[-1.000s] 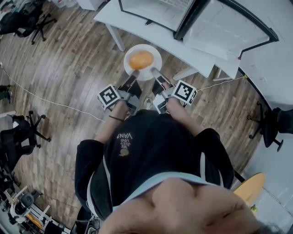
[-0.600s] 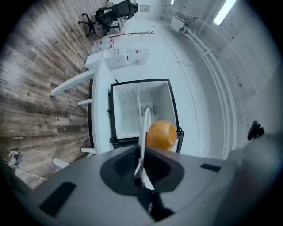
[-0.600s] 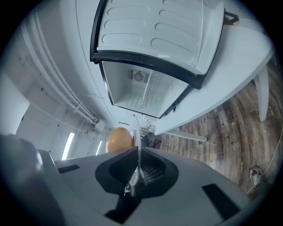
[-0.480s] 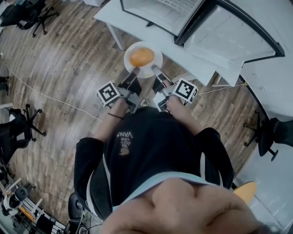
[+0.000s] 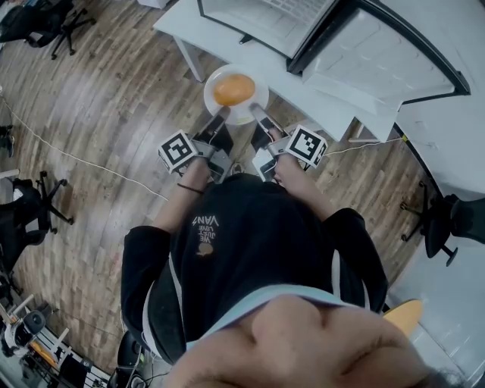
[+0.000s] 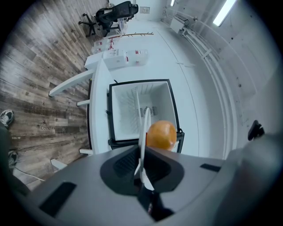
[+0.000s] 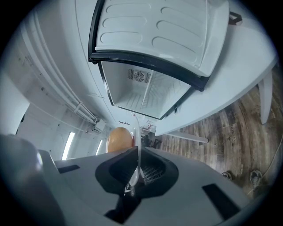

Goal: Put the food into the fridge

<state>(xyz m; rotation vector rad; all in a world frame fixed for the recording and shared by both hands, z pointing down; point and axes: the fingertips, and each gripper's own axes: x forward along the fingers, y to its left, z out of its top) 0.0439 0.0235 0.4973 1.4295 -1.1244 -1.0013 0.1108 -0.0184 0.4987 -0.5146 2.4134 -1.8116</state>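
A white plate point(image 5: 215, 111) carries a round orange piece of food point(image 5: 233, 89). My left gripper point(image 5: 221, 118) is shut on the plate's near left rim, and my right gripper point(image 5: 257, 114) is shut on its near right rim. The plate hangs over the front edge of a white table point(image 5: 250, 54), on which a small fridge point(image 5: 267, 17) stands with its door point(image 5: 379, 57) swung open. In the left gripper view the plate's edge point(image 6: 144, 128) runs out of the shut jaws point(image 6: 142, 161), with the food point(image 6: 161, 135) to its right and the fridge's bare inside point(image 6: 132, 110) ahead. The right gripper point(image 7: 138, 164) shows the same with the food point(image 7: 119, 139) on the left.
Wood floor lies all around. A thin cable point(image 5: 83, 161) crosses it at left. Office chairs stand at the left point(image 5: 30, 220) and right point(image 5: 447, 223). A yellow round seat point(image 5: 409, 312) is behind me at lower right. The table's legs point(image 5: 193, 67) are below the plate.
Both grippers and the plate between them have shifted a little forward, toward the table and the open fridge. The grips on the rim are unchanged.
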